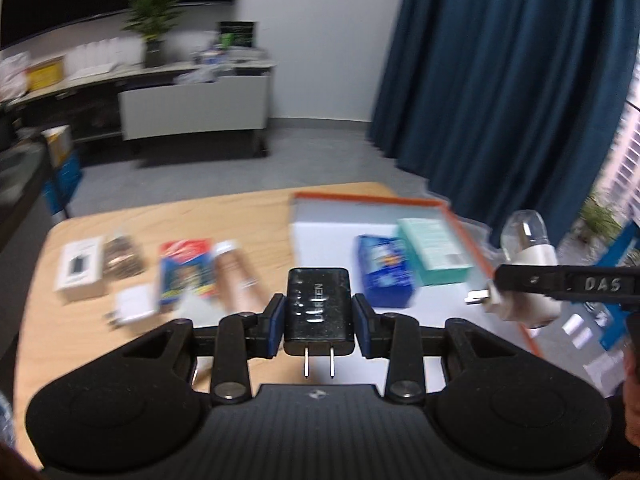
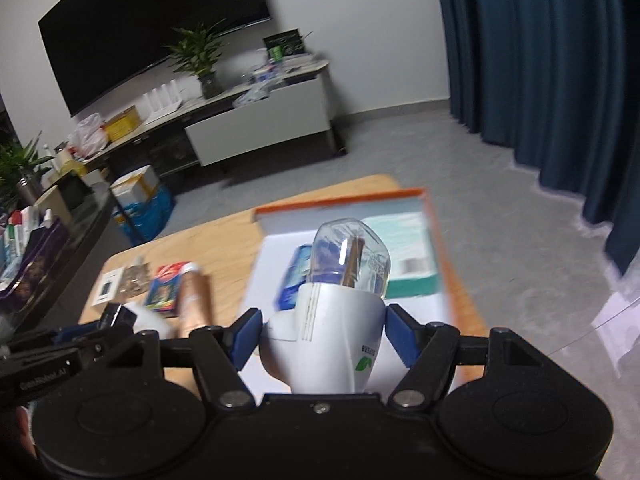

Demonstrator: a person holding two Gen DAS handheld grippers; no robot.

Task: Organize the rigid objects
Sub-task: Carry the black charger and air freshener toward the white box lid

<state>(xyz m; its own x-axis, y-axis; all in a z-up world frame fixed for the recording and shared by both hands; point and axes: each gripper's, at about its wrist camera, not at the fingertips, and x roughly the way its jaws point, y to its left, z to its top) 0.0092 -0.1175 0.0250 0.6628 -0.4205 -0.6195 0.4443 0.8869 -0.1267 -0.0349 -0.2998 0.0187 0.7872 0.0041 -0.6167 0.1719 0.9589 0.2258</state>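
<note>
Inside the orange-rimmed tray [image 1: 472,236], a blue box [image 1: 384,270] & teal box [image 1: 434,250] are already placed. Black charger [image 1: 319,310] is clamped by left gripper [image 1: 319,322], white plug-in vaporizer [image 2: 328,332] by right gripper [image 2: 324,334], both held above tray's near side. Left of tray, approx. five items are yet unsorted.

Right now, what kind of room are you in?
Probably a living room or office lounge: a big dark screen on the wall, a potted plant on a low cabinet, and long blue curtains.

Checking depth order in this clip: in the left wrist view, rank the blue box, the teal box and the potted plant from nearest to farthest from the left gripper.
From the left gripper:
1. Blue box, in the tray, just right of it.
2. Teal box, in the tray, beyond and further right.
3. Potted plant, on the far sideboard, left.
</note>
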